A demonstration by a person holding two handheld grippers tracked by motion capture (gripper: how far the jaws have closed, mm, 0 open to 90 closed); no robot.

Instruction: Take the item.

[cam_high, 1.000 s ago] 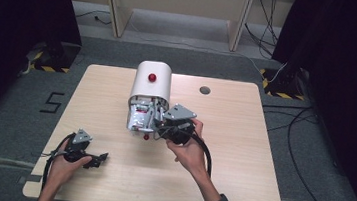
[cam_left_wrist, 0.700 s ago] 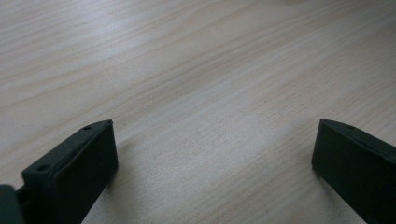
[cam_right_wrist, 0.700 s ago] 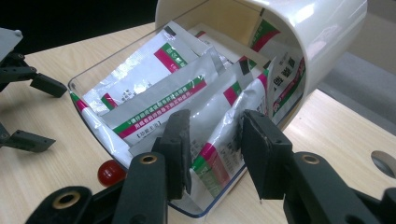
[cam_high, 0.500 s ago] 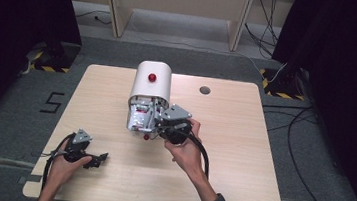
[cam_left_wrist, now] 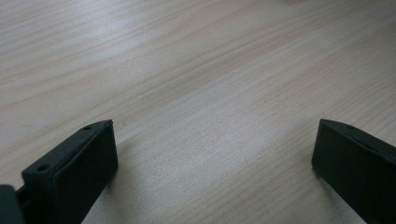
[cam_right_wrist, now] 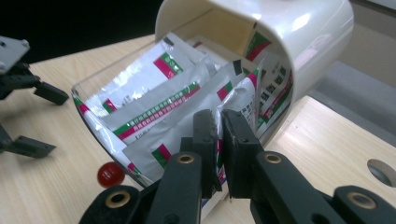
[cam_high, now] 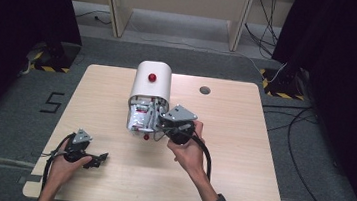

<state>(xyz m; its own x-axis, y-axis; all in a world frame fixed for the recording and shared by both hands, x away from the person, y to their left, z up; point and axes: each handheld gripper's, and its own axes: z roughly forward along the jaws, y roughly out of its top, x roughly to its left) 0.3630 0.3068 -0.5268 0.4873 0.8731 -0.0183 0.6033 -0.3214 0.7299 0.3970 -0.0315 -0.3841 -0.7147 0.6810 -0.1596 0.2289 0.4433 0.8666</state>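
Closing over the last second, the right gripper [cam_right_wrist: 219, 140] is now clenching the edge of a sachet [cam_right_wrist: 187, 126] at the mouth of the white bin [cam_high: 151, 85], its jaws pressing the foil between them. Earlier its jaws were standing wider at the same spot; the hand itself is hardly shifting. That sachet is sitting among other sachets in the bin's clear drawer [cam_right_wrist: 88, 105], which is tilting out of the bin's open front onto the desk [cam_high: 240, 162]. Beside the drawer a red knob [cam_right_wrist: 110, 174] is showing. Near the desk's front left, the left gripper [cam_high: 91, 158] is resting as before, jaws spread wide, grasping nothing.
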